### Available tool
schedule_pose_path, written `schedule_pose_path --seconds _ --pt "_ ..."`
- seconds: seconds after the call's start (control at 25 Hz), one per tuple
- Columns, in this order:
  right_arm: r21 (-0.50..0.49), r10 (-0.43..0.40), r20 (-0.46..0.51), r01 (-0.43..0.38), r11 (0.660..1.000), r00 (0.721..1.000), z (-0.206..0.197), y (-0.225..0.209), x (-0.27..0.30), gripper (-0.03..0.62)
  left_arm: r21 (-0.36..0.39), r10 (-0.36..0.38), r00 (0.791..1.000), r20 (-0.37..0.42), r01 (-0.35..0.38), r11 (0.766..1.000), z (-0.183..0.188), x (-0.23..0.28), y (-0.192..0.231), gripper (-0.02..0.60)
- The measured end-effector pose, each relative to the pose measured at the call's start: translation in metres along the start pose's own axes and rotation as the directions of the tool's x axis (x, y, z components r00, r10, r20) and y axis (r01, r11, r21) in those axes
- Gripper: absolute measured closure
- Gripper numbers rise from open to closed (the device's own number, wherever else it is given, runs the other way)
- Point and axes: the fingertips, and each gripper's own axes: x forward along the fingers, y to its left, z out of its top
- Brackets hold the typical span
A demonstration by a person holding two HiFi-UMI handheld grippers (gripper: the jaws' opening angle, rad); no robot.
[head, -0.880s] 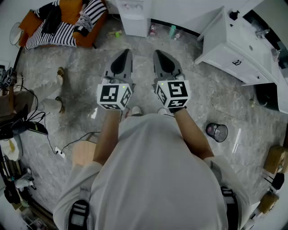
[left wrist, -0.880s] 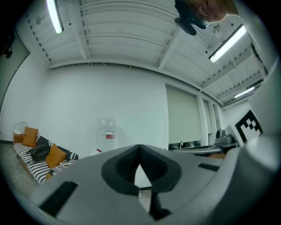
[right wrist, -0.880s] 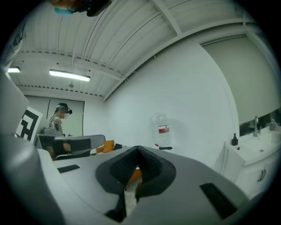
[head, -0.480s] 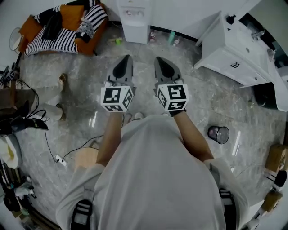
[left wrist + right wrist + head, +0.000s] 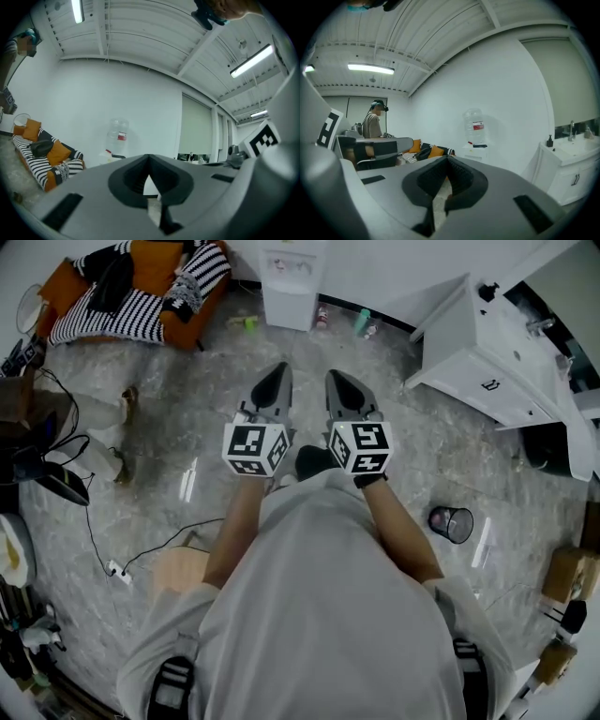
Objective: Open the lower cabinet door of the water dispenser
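Observation:
The white water dispenser (image 5: 292, 279) stands against the far wall, a few steps ahead of me across the marble floor. Only its top and front face show from above, and I cannot make out its lower cabinet door. My left gripper (image 5: 279, 373) and right gripper (image 5: 336, 379) are held side by side in front of my chest. Both point level toward the dispenser, both are shut, and neither holds anything. In the left gripper view the dispenser's bottle (image 5: 117, 135) rises above the closed left gripper (image 5: 149, 161). The right gripper view shows the dispenser (image 5: 475, 136) beyond the closed right gripper (image 5: 447, 163).
An orange sofa with a striped blanket (image 5: 131, 287) sits left of the dispenser. A white sink cabinet (image 5: 492, 357) stands to the right. Small bottles (image 5: 361, 320) lie by the wall. A black wastebasket (image 5: 451, 522), floor cables (image 5: 94, 540) and a wooden stool (image 5: 173, 563) are near me. Another person (image 5: 372, 124) stands at the left.
I have stepped forward, so the dispenser and sofa now sit lower and nearer in the head view. Both grippers have stayed shut and side by side.

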Motion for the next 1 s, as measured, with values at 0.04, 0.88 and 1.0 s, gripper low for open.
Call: schedule_pose_path --seconds 0.04,0.88,1.0 --pt "-0.002 -0.004 -0.007 0.004 1.000 1.000 -0.002 0.000 0.007 0.586 -0.001 -0.004 1.000 -0.006 0.004 1.000 -0.003 0.002 0.003 0.576" --pt "0.120 -0.050 0.030 0.046 0.992 0.998 0.018 -0.087 0.293 0.586 0.012 -0.067 0.996 -0.054 0.068 0.998 0.000 0.239 0.190 0.575" --pt "0.128 -0.056 0.026 0.052 0.990 0.998 0.028 -0.107 0.334 0.586 0.011 -0.067 0.994 -0.086 0.068 0.998 0.002 0.280 0.214 0.576"
